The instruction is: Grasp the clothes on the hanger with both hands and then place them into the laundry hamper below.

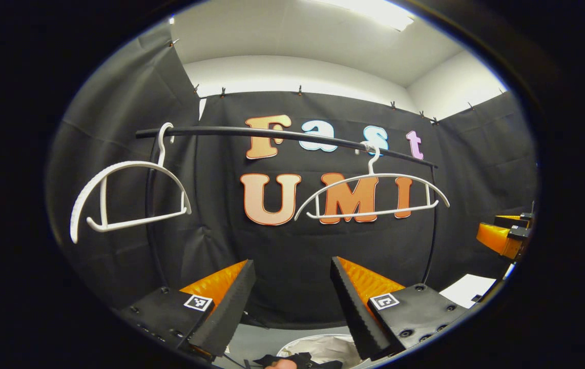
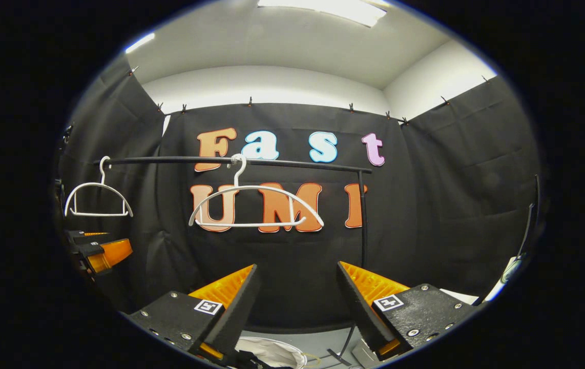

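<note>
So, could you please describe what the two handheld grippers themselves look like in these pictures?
Both match. The left gripper and right gripper each have two wedge-shaped fingers, ribbed on the inner faces, tapering forward. Each finger sits on a flat black block with visible screws and carries a small square black-and-white marker. No cable on either gripper can be made out.

Two white hangers [image 1: 372, 197] [image 1: 128, 197] bare on black rail; dark clothes [image 1: 297, 362], apparently, in white hamper [image 1: 323, 348] below.
</note>
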A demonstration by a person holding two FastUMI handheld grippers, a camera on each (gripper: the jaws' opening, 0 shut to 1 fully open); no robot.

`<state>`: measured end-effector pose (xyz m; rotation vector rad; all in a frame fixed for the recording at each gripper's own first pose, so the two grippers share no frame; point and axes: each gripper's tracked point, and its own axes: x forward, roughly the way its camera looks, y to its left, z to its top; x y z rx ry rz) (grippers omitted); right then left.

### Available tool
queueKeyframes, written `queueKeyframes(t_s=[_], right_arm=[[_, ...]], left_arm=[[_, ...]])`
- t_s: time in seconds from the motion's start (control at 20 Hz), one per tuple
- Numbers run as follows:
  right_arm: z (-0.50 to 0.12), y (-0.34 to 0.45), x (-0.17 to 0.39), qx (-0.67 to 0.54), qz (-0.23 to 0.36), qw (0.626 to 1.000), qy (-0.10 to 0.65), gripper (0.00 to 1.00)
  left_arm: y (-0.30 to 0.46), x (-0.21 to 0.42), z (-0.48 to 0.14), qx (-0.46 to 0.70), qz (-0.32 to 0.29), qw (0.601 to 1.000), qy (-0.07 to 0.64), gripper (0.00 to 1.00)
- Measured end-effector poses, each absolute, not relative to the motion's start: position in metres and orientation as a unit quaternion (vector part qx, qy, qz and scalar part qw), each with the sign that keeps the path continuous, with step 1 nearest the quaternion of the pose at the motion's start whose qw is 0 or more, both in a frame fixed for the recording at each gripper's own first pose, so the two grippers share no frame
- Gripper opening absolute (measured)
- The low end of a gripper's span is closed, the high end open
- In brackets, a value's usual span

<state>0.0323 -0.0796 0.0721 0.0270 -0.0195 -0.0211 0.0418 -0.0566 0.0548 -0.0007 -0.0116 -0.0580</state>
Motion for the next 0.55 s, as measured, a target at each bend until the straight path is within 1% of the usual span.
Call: queueKeyframes(t_s=[0.2,0.25,0.3,0.45,0.5,0.55], right_arm=[[0.0677,-0.0781,0.0345,0.010,-0.008,1.000,-0.006,0.92],[0.0679,-0.0780,0.0352,0.010,-0.007,1.000,-0.006,0.92],[0.0696,-0.0779,0.0371,0.011,-0.008,1.000,-0.007,0.92],[0.0707,-0.0793,0.0356,0.008,-0.009,1.000,-0.011,0.92],[0.0704,-0.0792,0.0362,0.007,-0.009,1.000,-0.011,0.92],[0.0703,-0.0792,0.0363,0.007,-0.009,1.000,-0.011,0.92]], left_arm=[[-0.0586,0.0441,0.0511,-0.007,-0.030,1.000,-0.003,0.98],[-0.0595,0.0446,0.0506,-0.008,-0.030,1.000,-0.002,0.98],[-0.0577,0.0448,0.0498,-0.009,-0.029,1.000,-0.001,0.96],[-0.0540,0.0460,0.0503,-0.010,-0.025,1.000,-0.002,0.96],[-0.0537,0.0454,0.0501,-0.010,-0.024,1.000,-0.002,0.98],[-0.0534,0.0449,0.0507,-0.010,-0.023,1.000,-0.003,0.96]])
